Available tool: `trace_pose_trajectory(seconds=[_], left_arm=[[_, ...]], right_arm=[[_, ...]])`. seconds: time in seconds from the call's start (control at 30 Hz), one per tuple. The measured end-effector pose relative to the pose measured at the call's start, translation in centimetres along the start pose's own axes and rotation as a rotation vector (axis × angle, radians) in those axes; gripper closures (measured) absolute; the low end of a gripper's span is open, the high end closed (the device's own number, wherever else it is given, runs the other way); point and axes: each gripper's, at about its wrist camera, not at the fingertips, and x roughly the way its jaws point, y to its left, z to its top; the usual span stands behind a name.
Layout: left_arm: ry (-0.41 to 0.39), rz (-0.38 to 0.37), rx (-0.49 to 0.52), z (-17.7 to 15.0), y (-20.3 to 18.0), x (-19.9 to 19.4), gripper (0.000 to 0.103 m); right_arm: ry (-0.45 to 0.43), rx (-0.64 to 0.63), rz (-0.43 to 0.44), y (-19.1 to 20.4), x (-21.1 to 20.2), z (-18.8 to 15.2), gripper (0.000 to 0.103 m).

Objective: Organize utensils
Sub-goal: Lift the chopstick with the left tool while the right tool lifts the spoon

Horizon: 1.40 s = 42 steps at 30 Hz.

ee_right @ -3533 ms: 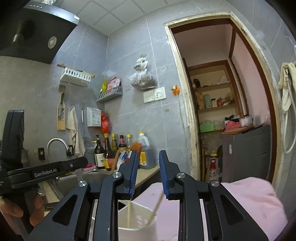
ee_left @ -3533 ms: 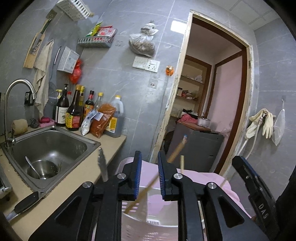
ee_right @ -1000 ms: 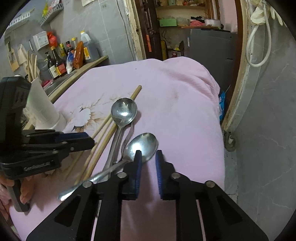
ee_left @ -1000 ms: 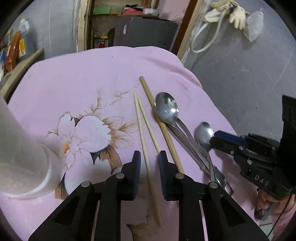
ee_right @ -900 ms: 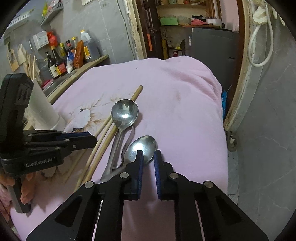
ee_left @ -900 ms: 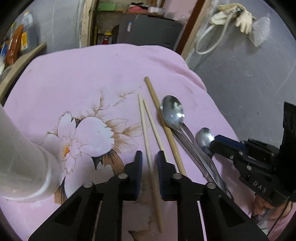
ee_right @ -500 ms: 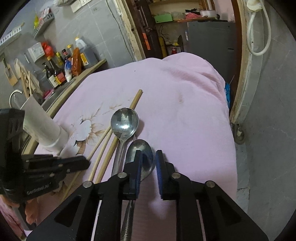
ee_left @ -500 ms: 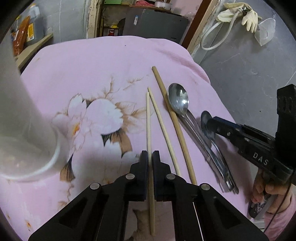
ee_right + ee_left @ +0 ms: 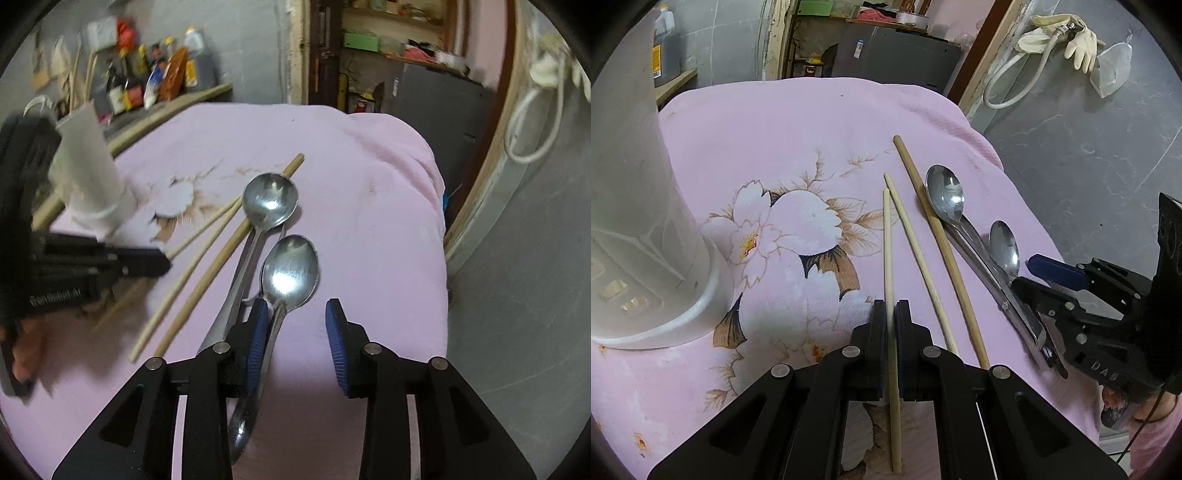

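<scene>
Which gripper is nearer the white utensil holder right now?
Left. The left gripper, shut on a chopstick, sits beside the white utensil holder. The right gripper, jaws opening around a spoon's handle, is beyond the other utensils.

I'm working in a small home kitchen. Far ahead and left of my right fingers a counter (image 9: 173, 101) runs along a grey tiled wall (image 9: 236, 44), crowded with sauce bottles (image 9: 125, 86) and a big oil jug (image 9: 194, 61). Straight ahead a wooden doorway (image 9: 297, 51) opens onto a storeroom with cluttered shelves (image 9: 391, 48). Up and right of my left fingers, rubber gloves (image 9: 1071, 35) and a white hose (image 9: 1008, 77) hang on the wall. The surface (image 9: 798, 122) under me wears a pink flowered cloth.
</scene>
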Motion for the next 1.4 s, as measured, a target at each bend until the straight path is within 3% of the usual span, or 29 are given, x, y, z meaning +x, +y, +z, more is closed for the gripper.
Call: trace_pose_trajectory(seconds=[0.13,0.37,0.57,0.67,0.8,1.07,1.4], left_arm=[[0.0,-0.004,0.002,-0.1,0.1,-0.1,0.1],[-0.007,0.001,0.018,-0.2,0.0,-0.1,0.1],[-0.01,-0.013,0.009,-0.4,0.3,-0.1,0.099],[-0.007,-0.013,0.015,-0.3,0.3,-0.1,0.099],[0.011,0.003,0.044,0.1,0.0,0.0,0.099],[0.008,0.011,0.087,1.1,0.0,0.8,0.098],[-0.013,-0.036,0.03,0.9,0.7,0.6,0.101]], right_arm=[[0.023,-0.052,-0.016,0.4,0.2,0.3,0.07],[0.03,-0.081,-0.028,0.4,1.2,0.9,0.058],[0.009,-0.113,-0.052,1.0,2.0,1.4,0.058],[0.006,-0.096,-0.038,0.7,2.0,1.4,0.06],[0.004,-0.057,0.019,0.3,2.0,1.4,0.071],[-0.018,-0.042,0.015,0.4,1.9,1.1,0.071],[-0.096,-0.003,0.003,1.0,0.4,0.0,0.072]])
